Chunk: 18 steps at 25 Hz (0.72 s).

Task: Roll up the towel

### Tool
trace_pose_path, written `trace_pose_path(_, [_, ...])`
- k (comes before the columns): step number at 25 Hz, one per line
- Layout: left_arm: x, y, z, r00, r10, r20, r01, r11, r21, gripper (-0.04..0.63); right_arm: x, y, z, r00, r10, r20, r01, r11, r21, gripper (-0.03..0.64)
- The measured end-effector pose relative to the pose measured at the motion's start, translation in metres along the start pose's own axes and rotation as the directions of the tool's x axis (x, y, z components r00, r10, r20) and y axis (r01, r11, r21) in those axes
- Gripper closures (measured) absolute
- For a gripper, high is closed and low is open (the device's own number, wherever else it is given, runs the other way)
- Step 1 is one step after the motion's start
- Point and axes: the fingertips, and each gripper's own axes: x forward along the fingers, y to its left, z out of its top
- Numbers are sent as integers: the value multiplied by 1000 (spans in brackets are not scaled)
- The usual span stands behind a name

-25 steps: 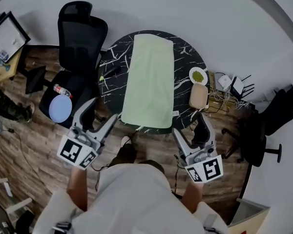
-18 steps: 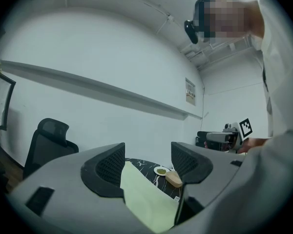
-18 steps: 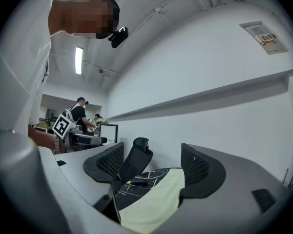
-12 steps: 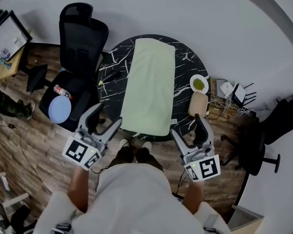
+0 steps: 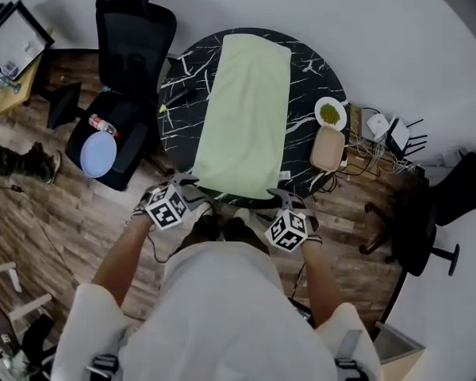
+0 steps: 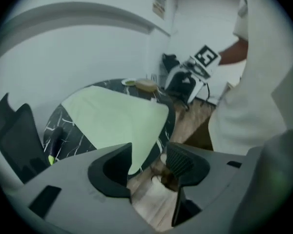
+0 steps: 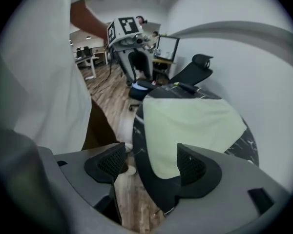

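Note:
A pale green towel (image 5: 246, 109) lies flat lengthwise on the round black marble table (image 5: 182, 86), its near edge hanging slightly over the rim. My left gripper (image 5: 192, 190) is at the towel's near left corner. In the left gripper view the gripper (image 6: 149, 162) has the hanging towel (image 6: 112, 121) corner between its jaws, which have just been closing; the pads do not press it. My right gripper (image 5: 281, 199) is at the near right corner. In the right gripper view it (image 7: 150, 165) stands open around the table rim and the towel (image 7: 190, 121) corner.
A black office chair (image 5: 131, 38) with a blue disc (image 5: 99, 153) on its seat stands left of the table. A plate of green bits (image 5: 330, 113) and a beige container (image 5: 327, 149) sit at the table's right edge. Cables and devices (image 5: 381, 133) lie on the floor beyond.
Both grippers have dropped from in front of my body to the table's near edge and tipped downward; each now sits at a near corner of the towel.

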Motion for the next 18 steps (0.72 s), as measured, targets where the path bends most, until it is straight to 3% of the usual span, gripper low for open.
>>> trace_pose_path(3, [42, -6, -35, 976, -19, -217, 61, 980, 190, 335, 34, 17, -27, 992, 79, -97, -84, 995, -46, 293])
trace_pose_path(6, [65, -6, -50, 953, -6, -304, 94, 957, 276, 319, 54, 21, -45, 982, 107, -157, -117, 992, -51, 293])
trace_pose_path(10, [78, -7, -64, 920, -14, -393, 150, 937, 316, 319, 69, 26, -63, 965, 138, -224, -150, 988, -40, 293])
trace_pose_path(14, [83, -13, -87, 882, -40, -470, 200, 934, 296, 319, 75, 34, -70, 962, 133, -240, -146, 988, -40, 293])
trace_pose_path(18, [85, -9, -92, 894, 0, -448, 157, 936, 314, 316, 76, 27, -71, 969, 42, -244, -71, 991, -110, 311])
